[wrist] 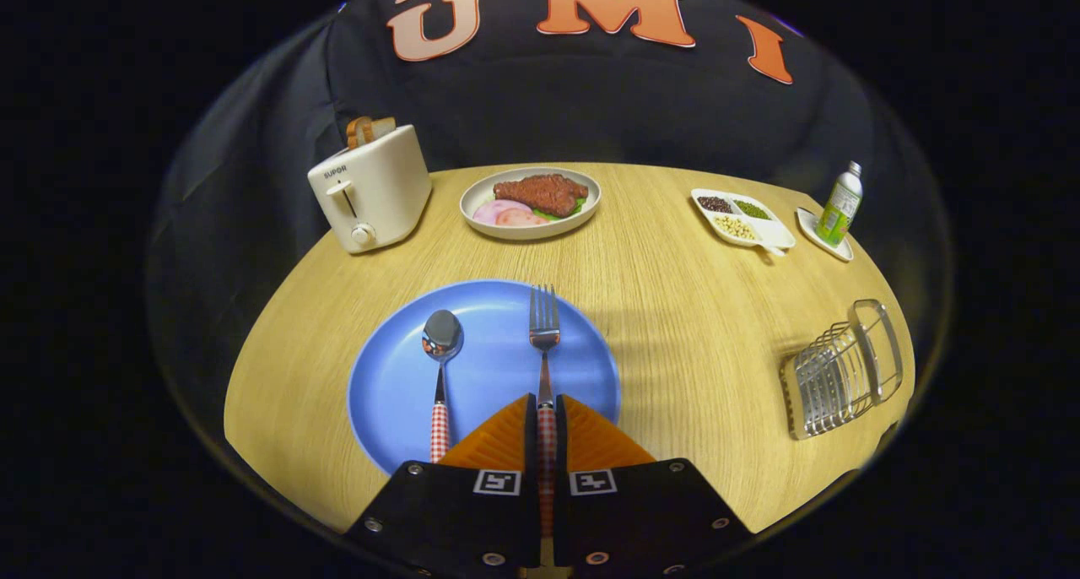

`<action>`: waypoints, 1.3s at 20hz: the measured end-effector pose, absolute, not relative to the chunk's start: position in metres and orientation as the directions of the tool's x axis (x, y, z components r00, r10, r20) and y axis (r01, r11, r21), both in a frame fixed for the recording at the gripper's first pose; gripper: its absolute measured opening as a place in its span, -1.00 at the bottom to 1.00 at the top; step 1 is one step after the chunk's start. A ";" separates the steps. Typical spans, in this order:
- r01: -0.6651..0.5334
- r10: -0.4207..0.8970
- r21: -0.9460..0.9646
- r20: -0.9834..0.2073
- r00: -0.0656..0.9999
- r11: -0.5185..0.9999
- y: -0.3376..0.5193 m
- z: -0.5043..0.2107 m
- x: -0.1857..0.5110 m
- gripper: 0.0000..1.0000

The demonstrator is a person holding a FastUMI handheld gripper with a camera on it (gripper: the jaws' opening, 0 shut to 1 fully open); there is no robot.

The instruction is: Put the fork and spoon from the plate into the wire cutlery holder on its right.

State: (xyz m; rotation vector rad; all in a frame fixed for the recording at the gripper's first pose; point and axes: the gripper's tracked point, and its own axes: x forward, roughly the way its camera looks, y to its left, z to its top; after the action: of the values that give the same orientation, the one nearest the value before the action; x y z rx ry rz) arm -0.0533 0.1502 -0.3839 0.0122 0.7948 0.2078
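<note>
In the gripper view, the claw (546,410) was seen clenched on the red-and-white checked handle of the steel fork (544,343), both fingers pressed against the handle from either side. The fork lay on the round blue plate (485,368) with its tines pointed away from the claw. The steel spoon with a matching checked handle (440,368) was laid on the same plate, just left of the fork and parallel to it, apart from the fingers. The silver wire cutlery holder (839,372) was set well to the right of the plate on the pale wooden worktop (675,309). Beyond the plate, a cream toaster holding bread slices (369,189), a beige dish of meat and ham (530,201), a white divided tray of beans (741,216) and a small green bottle on a white saucer (839,206) were ranged along the far side.
</note>
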 end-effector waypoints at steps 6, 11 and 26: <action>-0.162 0.172 0.073 -0.621 0.765 0.984 0.096 -0.310 -0.044 -0.87; -0.140 0.134 0.038 -0.602 0.787 0.989 0.042 -0.264 -0.048 -0.87; -0.150 0.041 -0.051 -0.834 0.551 0.987 -0.098 -0.278 -0.081 -0.86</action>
State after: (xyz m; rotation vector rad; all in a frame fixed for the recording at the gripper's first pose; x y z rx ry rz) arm -0.0810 -0.0978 -0.2779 -0.1212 0.9815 0.1130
